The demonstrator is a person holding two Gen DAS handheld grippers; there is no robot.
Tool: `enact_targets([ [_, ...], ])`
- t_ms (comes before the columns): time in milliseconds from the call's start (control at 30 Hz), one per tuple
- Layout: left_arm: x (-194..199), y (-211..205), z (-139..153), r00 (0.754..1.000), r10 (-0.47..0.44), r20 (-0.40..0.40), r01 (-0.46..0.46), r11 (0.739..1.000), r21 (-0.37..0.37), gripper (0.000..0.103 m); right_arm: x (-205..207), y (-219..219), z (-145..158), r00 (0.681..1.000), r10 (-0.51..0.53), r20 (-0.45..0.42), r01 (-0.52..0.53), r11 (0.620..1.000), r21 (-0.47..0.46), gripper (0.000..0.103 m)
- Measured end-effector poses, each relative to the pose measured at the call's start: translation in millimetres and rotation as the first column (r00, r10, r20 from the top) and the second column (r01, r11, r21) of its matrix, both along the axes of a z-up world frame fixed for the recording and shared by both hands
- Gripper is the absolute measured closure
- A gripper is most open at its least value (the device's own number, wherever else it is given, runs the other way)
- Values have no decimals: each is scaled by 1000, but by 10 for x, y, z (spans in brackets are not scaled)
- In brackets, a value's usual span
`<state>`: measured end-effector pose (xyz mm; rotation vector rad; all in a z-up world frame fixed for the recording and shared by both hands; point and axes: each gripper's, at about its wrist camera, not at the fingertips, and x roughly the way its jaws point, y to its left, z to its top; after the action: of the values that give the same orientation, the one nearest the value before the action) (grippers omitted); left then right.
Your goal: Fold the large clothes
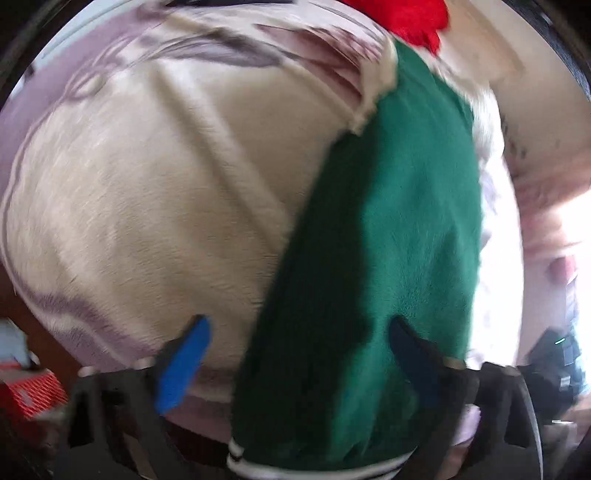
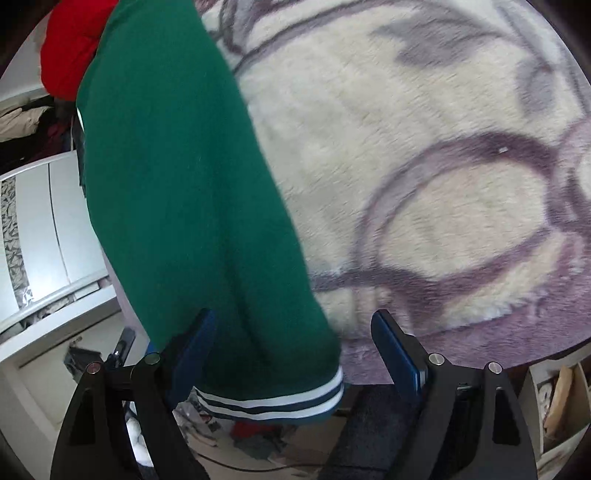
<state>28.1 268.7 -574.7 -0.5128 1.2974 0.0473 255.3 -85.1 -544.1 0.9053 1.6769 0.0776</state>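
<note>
A green knit garment (image 1: 388, 229) with a white-striped hem lies in a long strip on a cream and purple fleece blanket (image 1: 147, 192). In the left wrist view my left gripper (image 1: 299, 332) is open, its blue-padded fingers (image 1: 184, 358) astride the garment's near end; the right finger lies over the green cloth. In the right wrist view the green garment (image 2: 184, 192) runs from the top left down to its striped hem (image 2: 273, 400). My right gripper (image 2: 295, 325) is open, its left finger (image 2: 195, 350) against the cloth, the hem between the fingers.
A red garment (image 1: 410, 18) lies at the far end of the green one, also in the right wrist view (image 2: 74, 40). The blanket (image 2: 424, 166) fills the right. White furniture (image 2: 48, 229) stands at the left, clutter on the floor (image 2: 251, 439) below.
</note>
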Motion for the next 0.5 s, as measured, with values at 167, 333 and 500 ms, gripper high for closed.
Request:
enact_targets([
  [167, -13, 152, -69, 1000, 19, 4, -19, 999, 35, 98, 13, 141, -26, 1000, 0, 19, 0, 1000, -11, 16],
  [333, -111, 370, -74, 1000, -19, -7, 18, 998, -54, 94, -40, 122, -51, 1000, -2, 13, 2, 1000, 24, 16],
  [500, -350, 638, 83, 1000, -18, 0, 18, 979, -203, 70, -159, 64, -200, 1000, 16, -17, -14, 990, 138, 16],
])
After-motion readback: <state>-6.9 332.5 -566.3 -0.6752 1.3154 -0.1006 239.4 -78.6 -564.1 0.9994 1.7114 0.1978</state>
